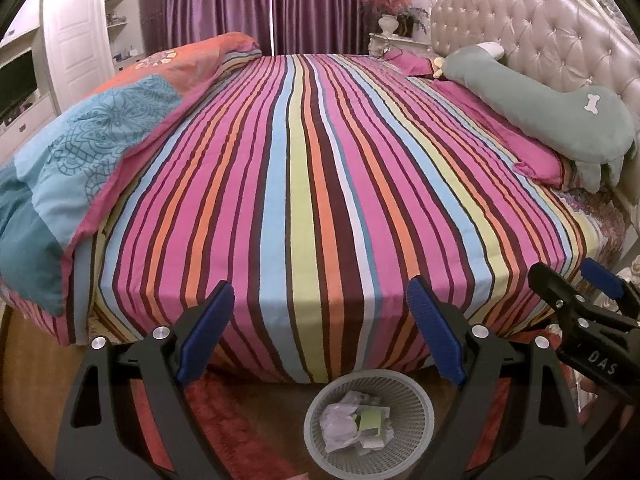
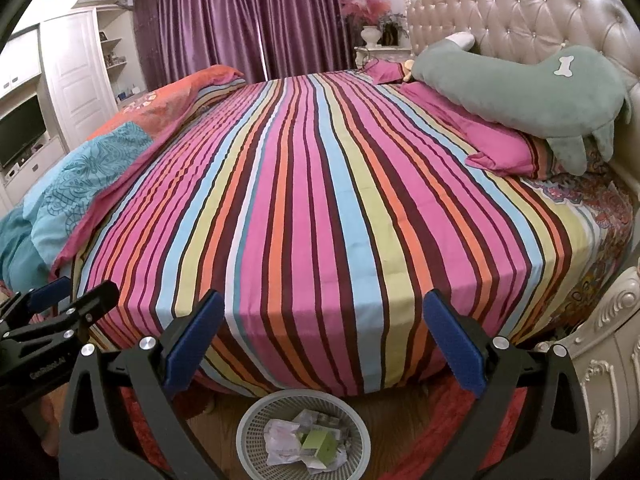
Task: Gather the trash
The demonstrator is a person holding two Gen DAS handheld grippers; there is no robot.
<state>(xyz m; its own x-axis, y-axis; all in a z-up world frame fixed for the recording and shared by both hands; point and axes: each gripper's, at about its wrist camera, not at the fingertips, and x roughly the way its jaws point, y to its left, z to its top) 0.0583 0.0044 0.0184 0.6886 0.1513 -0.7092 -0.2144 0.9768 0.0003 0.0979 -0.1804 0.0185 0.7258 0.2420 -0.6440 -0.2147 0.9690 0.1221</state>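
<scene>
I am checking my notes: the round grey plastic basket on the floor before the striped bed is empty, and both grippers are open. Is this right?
Not quite: the round grey plastic basket already holds crumpled paper and a green box, as the right wrist view shows. Both the left gripper and right gripper are open.

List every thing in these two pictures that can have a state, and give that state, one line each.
left gripper: open, empty
right gripper: open, empty
waste basket: upright on the floor, holding crumpled paper and a green box
striped sheet: spread flat, nothing lying on it
quilt: bunched at the bed's left side
curtains: drawn shut
white door: closed
</scene>
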